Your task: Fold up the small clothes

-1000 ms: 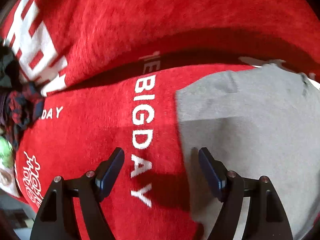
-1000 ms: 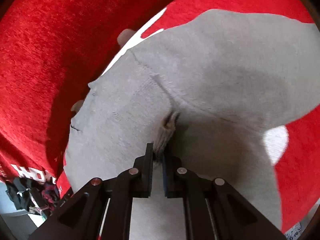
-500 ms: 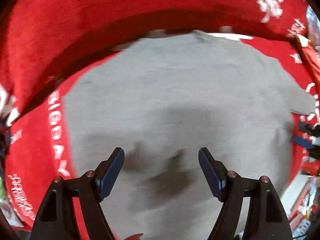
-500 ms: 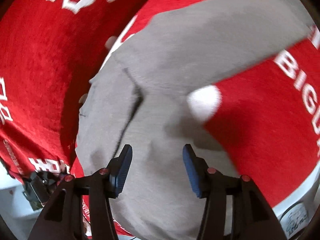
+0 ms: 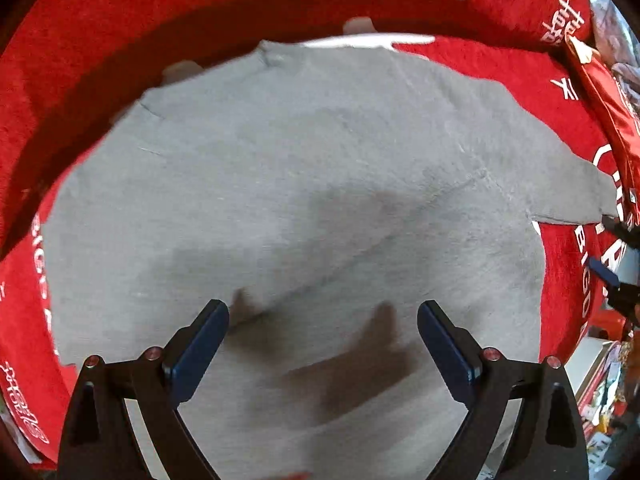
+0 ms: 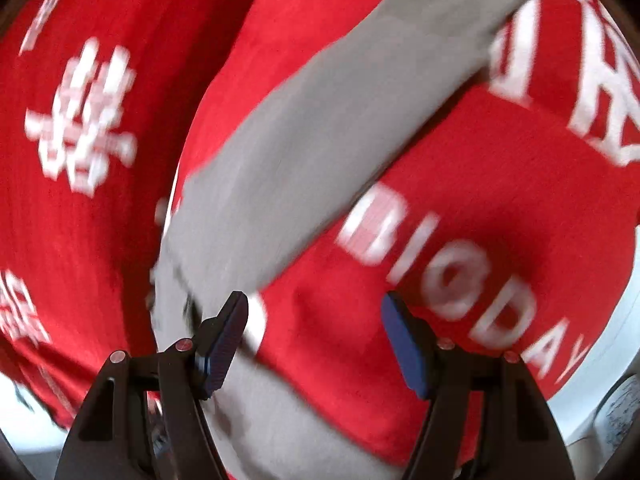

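Note:
A small grey shirt [image 5: 304, 208] lies spread flat on a red cloth [image 5: 120, 40] with white lettering. My left gripper [image 5: 322, 340] is open and empty, hovering over the shirt's near part. In the right wrist view the shirt's grey sleeve [image 6: 320, 128] runs from upper right to lower left. My right gripper [image 6: 314, 340] is open and empty, over the red cloth [image 6: 460, 200] just right of the sleeve. The right gripper [image 5: 618, 284] also shows at the right edge of the left wrist view. The right wrist view is motion-blurred.
The red cloth rises in a fold behind the shirt [image 5: 280, 4]. Cluttered items [image 5: 608, 392] lie off the cloth at the lower right. A white surface [image 6: 600, 380] shows beyond the cloth's edge in the right wrist view.
My right gripper opened, let go of the grey fabric and swung right over the red cloth. My left gripper moved from the cloth at the shirt's left edge to over the shirt.

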Demonstrator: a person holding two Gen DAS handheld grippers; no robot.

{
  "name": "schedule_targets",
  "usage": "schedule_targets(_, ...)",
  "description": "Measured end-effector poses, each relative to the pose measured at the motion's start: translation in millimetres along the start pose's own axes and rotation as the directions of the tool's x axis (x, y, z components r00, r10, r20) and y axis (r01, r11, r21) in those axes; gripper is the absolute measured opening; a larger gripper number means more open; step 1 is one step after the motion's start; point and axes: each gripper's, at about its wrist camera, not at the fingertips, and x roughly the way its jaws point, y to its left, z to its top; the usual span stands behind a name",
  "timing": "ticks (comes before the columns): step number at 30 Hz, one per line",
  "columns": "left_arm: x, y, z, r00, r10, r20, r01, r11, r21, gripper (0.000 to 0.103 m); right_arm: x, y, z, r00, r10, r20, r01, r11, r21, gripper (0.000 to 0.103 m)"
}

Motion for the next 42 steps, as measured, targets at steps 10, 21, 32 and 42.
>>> schedule_targets(10,11.4,-32.3,15.3,0.995,-0.097,-0.001,0.097,0.995,-0.029,0.096,-8.1,-45.7,68.0,0.973,0.135,0.189,-0.169,0.969,0.179,0.072)
schedule_targets(21,-0.6,-13.1,23.6,0.992,-0.093,0.082,0.105,0.982,-0.158,0.096,9.8,-38.1,81.2,0.897,0.410,0.166,-0.441,0.852,0.281,0.006)
schedule_targets(32,-7.4,58.7,3.0,0.993,-0.071,0.095,0.097,0.946,-0.310,0.096,26.3,153.7,32.1,0.779,0.591,-0.210,-0.624,0.764,-0.162,0.006)
schedule_targets(42,-28.7,150.1,-31.1,0.983,0.138,0.123,-0.075,0.905,-0.419,0.096,139.6,282.6,-148.3,0.790,0.194,-0.581,-0.534,0.683,-0.499,0.006)
